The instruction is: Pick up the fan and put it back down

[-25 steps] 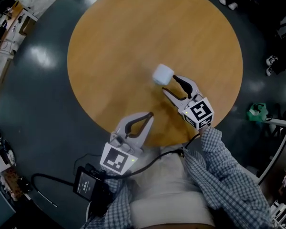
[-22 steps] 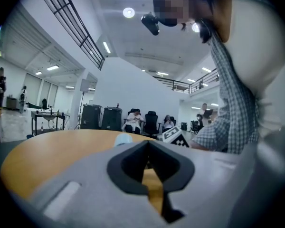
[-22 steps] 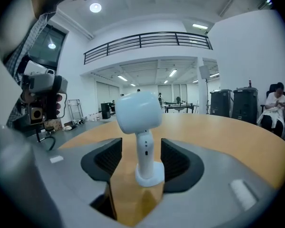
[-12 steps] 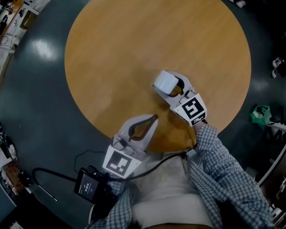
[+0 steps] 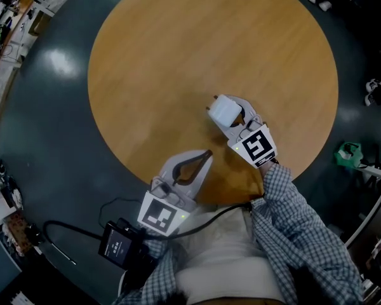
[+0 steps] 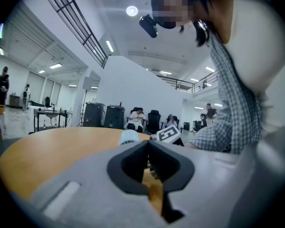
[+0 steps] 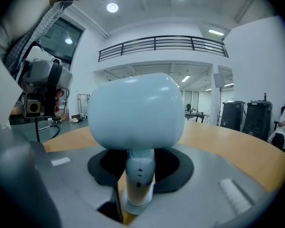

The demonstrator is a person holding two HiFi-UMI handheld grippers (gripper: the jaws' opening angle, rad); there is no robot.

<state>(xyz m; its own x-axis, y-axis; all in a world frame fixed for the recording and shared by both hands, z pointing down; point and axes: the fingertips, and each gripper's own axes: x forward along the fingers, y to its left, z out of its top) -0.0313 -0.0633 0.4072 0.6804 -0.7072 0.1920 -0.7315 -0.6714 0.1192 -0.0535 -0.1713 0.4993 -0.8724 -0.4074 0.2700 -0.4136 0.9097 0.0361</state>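
A small white fan (image 5: 223,110) with a rounded head stands upright on the round wooden table (image 5: 178,56), near its front right. My right gripper (image 5: 228,111) reaches around it, one jaw on each side. In the right gripper view the fan's head (image 7: 133,110) fills the middle and its stem (image 7: 138,175) stands in the hollow between the jaws, which are closing, with dark gaps still on both sides. My left gripper (image 5: 206,153) rests shut and empty at the table's front edge. Its view shows the touching tips (image 6: 148,144) and the fan (image 6: 129,137) far off.
Dark glossy floor surrounds the table. A black device (image 5: 119,246) with a cable lies on the floor at front left. A green object (image 5: 348,152) sits on the floor to the right. People sit on chairs (image 6: 137,120) far across the hall.
My right gripper moved forward and left until its jaws flank the fan, then they narrowed around the stem. The fan and my left gripper stayed put.
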